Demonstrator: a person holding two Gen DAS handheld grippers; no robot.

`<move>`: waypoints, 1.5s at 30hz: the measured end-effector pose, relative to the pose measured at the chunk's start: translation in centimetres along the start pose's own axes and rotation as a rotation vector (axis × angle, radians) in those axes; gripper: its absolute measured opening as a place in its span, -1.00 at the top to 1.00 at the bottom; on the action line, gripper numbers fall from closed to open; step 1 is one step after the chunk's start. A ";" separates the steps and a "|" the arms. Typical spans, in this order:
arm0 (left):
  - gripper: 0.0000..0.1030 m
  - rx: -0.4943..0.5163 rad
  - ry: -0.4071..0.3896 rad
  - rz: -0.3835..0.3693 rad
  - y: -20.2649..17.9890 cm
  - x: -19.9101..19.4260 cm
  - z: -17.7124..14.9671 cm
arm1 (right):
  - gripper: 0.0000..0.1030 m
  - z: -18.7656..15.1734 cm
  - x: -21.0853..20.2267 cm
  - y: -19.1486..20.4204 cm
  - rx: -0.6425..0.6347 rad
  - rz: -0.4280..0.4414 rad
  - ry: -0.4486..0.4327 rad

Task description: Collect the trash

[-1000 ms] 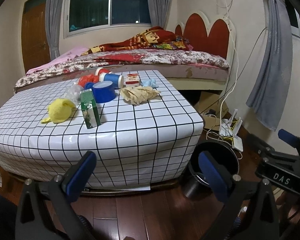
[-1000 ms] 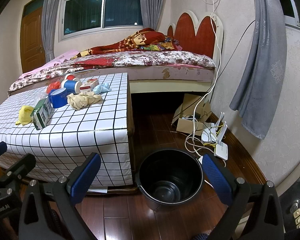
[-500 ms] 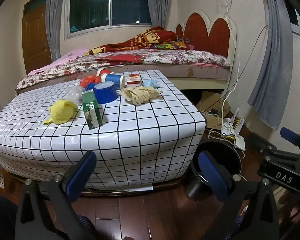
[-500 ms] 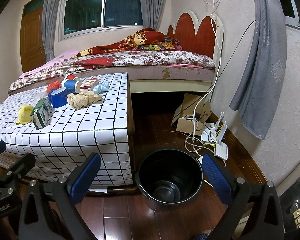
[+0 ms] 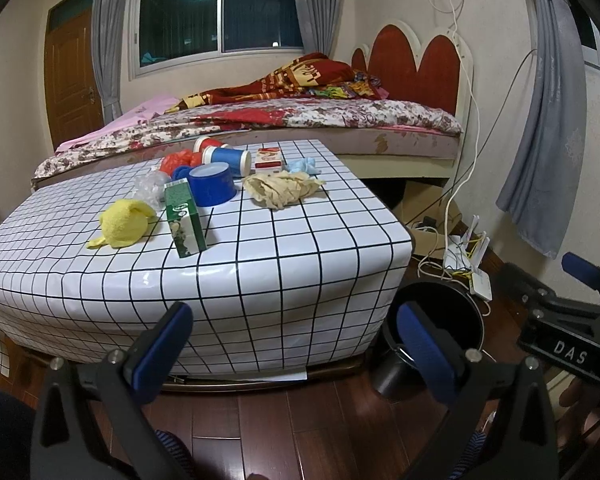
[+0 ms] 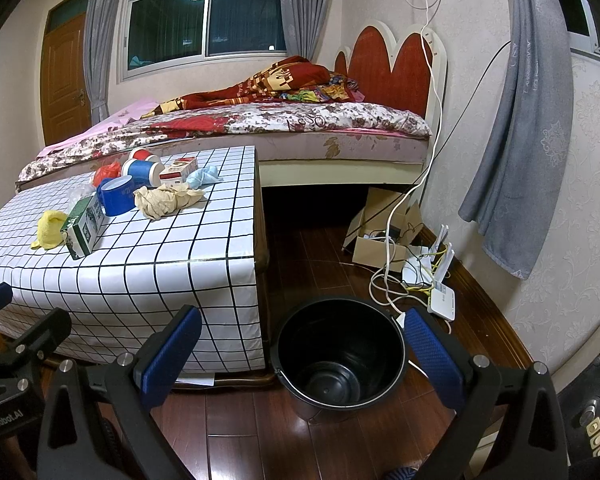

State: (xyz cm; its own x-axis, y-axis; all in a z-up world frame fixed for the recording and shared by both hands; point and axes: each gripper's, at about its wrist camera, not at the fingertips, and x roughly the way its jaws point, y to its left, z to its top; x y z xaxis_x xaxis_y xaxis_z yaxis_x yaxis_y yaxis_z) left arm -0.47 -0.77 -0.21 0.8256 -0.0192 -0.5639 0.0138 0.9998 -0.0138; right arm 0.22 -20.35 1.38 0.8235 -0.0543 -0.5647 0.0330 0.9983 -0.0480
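Note:
Trash lies on a table with a white grid cloth (image 5: 284,248): a yellow rag (image 5: 123,224), a green carton (image 5: 185,219), a blue cup (image 5: 212,184), crumpled beige paper (image 5: 282,188), a lying blue can (image 5: 225,159), a red bag (image 5: 176,162), a small red-white box (image 5: 269,160) and a pale blue wad (image 5: 303,166). An empty black bucket (image 6: 340,354) stands on the floor at the table's right corner. My left gripper (image 5: 296,336) is open and empty, low before the table. My right gripper (image 6: 302,344) is open and empty, over the bucket's near side.
A bed (image 6: 284,128) runs behind the table. Cables, a router (image 6: 440,280) and a cardboard box (image 6: 380,240) lie on the wooden floor by the right wall. A grey curtain (image 6: 516,120) hangs at right. The table also shows in the right wrist view (image 6: 172,248).
Both views have shifted only slightly; the left gripper has drifted a little, so the table sits marginally higher and to the right. Both grippers stay open and empty.

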 end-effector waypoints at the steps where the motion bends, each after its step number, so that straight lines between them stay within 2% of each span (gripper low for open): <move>1: -0.99 0.000 0.001 0.000 0.0 0.0 0.0 | -0.99 0.0 0.0 0.0 0.000 0.000 0.000; 24: -0.99 0.002 -0.005 0.005 0.2 0.0 -0.1 | -0.99 -0.2 0.2 0.0 -0.002 0.002 0.001; 31: -0.99 0.000 0.014 0.036 1.6 1.1 0.3 | -0.99 0.1 0.5 0.6 -0.023 0.066 0.008; 39: -0.98 -0.035 0.054 0.115 6.0 4.2 1.5 | -0.98 2.1 2.4 2.2 -0.064 0.170 0.011; 40: -0.97 -0.045 0.063 0.115 6.4 4.6 1.6 | -0.97 2.5 2.8 2.5 -0.064 0.184 0.013; 43: -0.73 -0.085 0.089 0.120 8.0 6.4 2.3 | -0.83 3.8 4.5 3.7 -0.069 0.220 0.029; 45: -0.71 -0.111 0.095 0.128 8.9 7.6 2.8 | -0.61 4.7 6.0 4.8 -0.081 0.239 0.043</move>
State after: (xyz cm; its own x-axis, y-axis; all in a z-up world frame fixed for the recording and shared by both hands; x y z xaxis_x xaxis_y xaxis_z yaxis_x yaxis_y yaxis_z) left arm 7.54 7.99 -2.30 0.7596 0.1029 -0.6422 -0.1549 0.9876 -0.0250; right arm 7.93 -15.73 1.61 0.7776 0.1805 -0.6023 -0.2069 0.9780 0.0260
